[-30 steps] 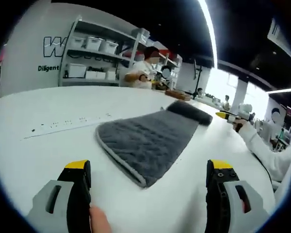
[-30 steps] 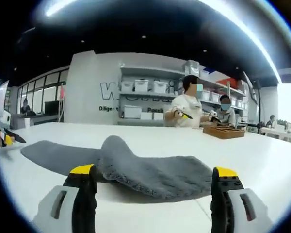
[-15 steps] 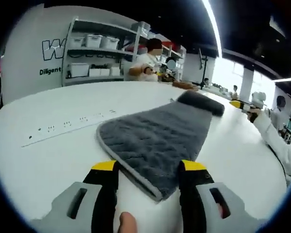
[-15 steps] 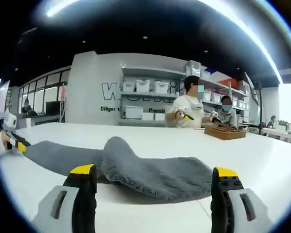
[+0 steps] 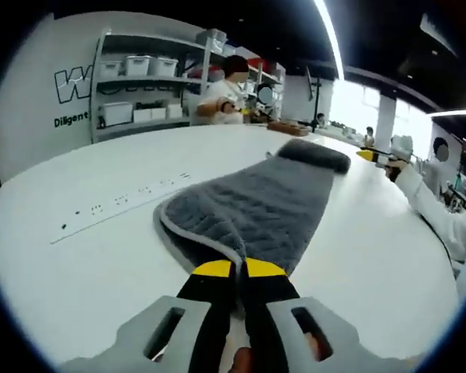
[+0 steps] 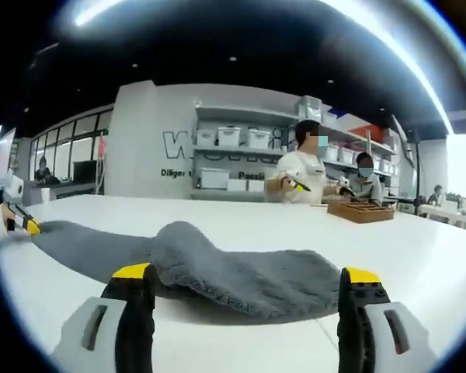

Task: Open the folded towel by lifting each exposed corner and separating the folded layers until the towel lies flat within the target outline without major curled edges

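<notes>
Nearest to us in the left gripper view, at bottom centre, the left gripper (image 5: 239, 270) has its yellow-tipped jaws pressed together on the near corner of the grey towel (image 5: 266, 208), pinching its pale edge. From that corner the towel runs away toward the upper right of the frame across the white tabletop (image 5: 78, 264), quilted side up, and ends in a raised, rolled-over hump at its far end. To the left of the towel a thin line with small dark marks crosses the tabletop. At the right edge of the frame we see a person's white sleeve (image 5: 431, 211), and beyond it the right gripper (image 5: 370, 155) with its yellow tip, near the towel's far end but apart from it.

Over to the right gripper view: the right gripper (image 6: 246, 273) shows at the bottom with its jaws spread wide, holding nothing, just above the tabletop (image 6: 419, 256). Between and beyond the jaws the towel (image 6: 241, 273) lies across the middle of the frame, with a bulging fold at centre left and a flat stretch trailing off to the left. At that far left end we pick out the left gripper (image 6: 19, 220), its yellow tip right at the towel's corner.

Farther back, two people (image 6: 303, 172) stand at the far side by a wooden tray (image 6: 360, 211), in front of white shelves (image 6: 234, 163) carrying white bins.
</notes>
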A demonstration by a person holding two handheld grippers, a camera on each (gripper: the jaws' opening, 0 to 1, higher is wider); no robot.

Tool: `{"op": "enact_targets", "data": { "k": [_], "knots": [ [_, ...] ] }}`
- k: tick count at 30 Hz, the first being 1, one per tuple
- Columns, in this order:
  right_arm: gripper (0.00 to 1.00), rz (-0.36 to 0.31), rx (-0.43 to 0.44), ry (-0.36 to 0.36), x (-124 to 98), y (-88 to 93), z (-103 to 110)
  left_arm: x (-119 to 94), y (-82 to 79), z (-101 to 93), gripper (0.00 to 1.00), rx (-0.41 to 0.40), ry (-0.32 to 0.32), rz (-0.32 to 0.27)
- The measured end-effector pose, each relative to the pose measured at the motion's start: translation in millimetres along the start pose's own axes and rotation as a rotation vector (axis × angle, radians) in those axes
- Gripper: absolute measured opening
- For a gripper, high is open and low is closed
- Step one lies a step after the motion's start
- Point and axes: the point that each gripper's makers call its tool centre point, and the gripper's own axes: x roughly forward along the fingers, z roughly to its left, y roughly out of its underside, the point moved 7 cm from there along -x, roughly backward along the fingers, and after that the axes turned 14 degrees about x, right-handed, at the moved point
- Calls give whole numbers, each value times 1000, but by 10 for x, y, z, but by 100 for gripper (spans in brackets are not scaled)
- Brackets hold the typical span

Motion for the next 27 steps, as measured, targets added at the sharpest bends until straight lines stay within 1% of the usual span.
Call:
{"op": "enact_targets", "data": {
  "k": [5, 8, 9, 12, 13, 15, 16, 18, 19, 22, 24, 25, 27],
  "knots": [
    [99, 6, -2, -6, 16, 10, 19, -504, 256, 285, 3, -40, -66, 30],
    [99, 12, -8, -8, 22, 19, 30, -672, 343, 369, 3, -61, -86, 37],
    [99, 19, -12, -9, 27, 32, 35, -814, 417, 434, 3, -68, -107, 46],
    [99, 28, -16, -9, 32, 55, 39, -1052, 553, 533, 3, -74, -134, 68],
    [99, 29, -16, -9, 33, 57, 39, -1079, 568, 544, 3, -75, -137, 69],
    [99, 36, -19, -6, 34, 76, 41, -1291, 687, 627, 3, -90, -171, 80],
    [99, 38, -20, -5, 35, 83, 42, -1335, 714, 646, 3, -94, -177, 84],
    [99, 41, -22, -4, 38, 91, 41, -1504, 813, 723, 3, -109, -204, 92],
    [99, 42, -22, -4, 38, 92, 42, -1525, 826, 735, 3, -111, -207, 93],
    [99, 46, -26, -3, 47, 103, 42, -1748, 958, 815, 3, -118, -258, 110],
    [99, 47, -27, -3, 46, 108, 44, -1800, 992, 842, 3, -122, -272, 112],
    [99, 51, -29, -2, 51, 117, 44, -1872, 1050, 855, 3, -130, -288, 115],
    [99, 53, -30, -2, 54, 121, 44, -1888, 1065, 860, 3, -133, -293, 114]
  ]
}}
